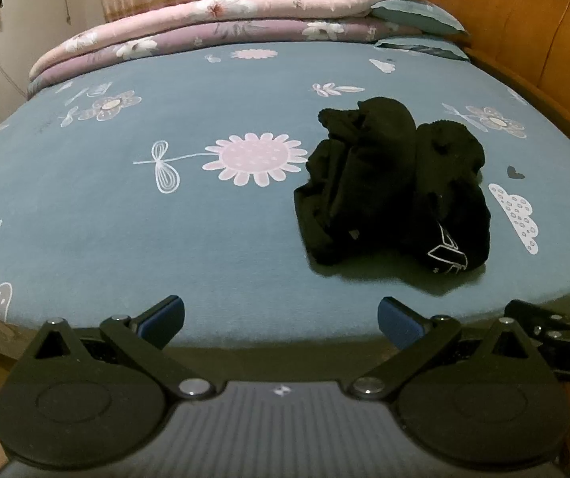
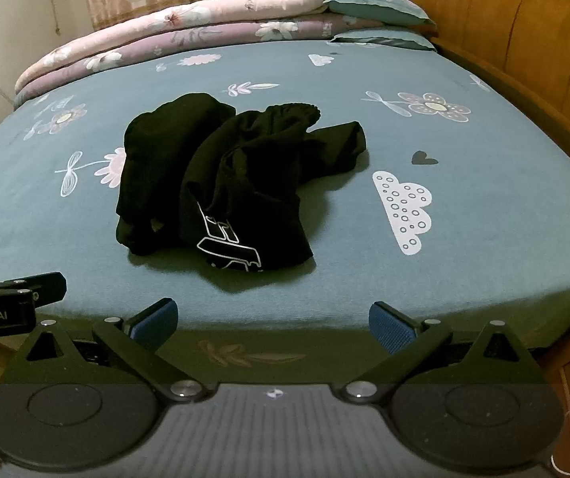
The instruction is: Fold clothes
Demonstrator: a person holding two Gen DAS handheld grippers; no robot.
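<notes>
A crumpled black garment [image 1: 392, 187] with a white outlined print lies in a heap on the blue flowered bed sheet [image 1: 125, 199]. In the right wrist view the same black garment [image 2: 225, 179] sits just left of centre, its elastic waistband at the far side. My left gripper [image 1: 281, 320] hovers at the bed's near edge, open and empty, with the heap ahead and to the right. My right gripper [image 2: 273, 324] is also open and empty, short of the heap. Each gripper shows at the edge of the other's view.
Folded pink and purple quilts [image 1: 221, 20] and teal pillows [image 1: 416, 16] lie along the far side of the bed. A wooden headboard [image 2: 504, 20] runs along the right. Bare sheet [image 2: 484, 219] spreads to the left and right of the heap.
</notes>
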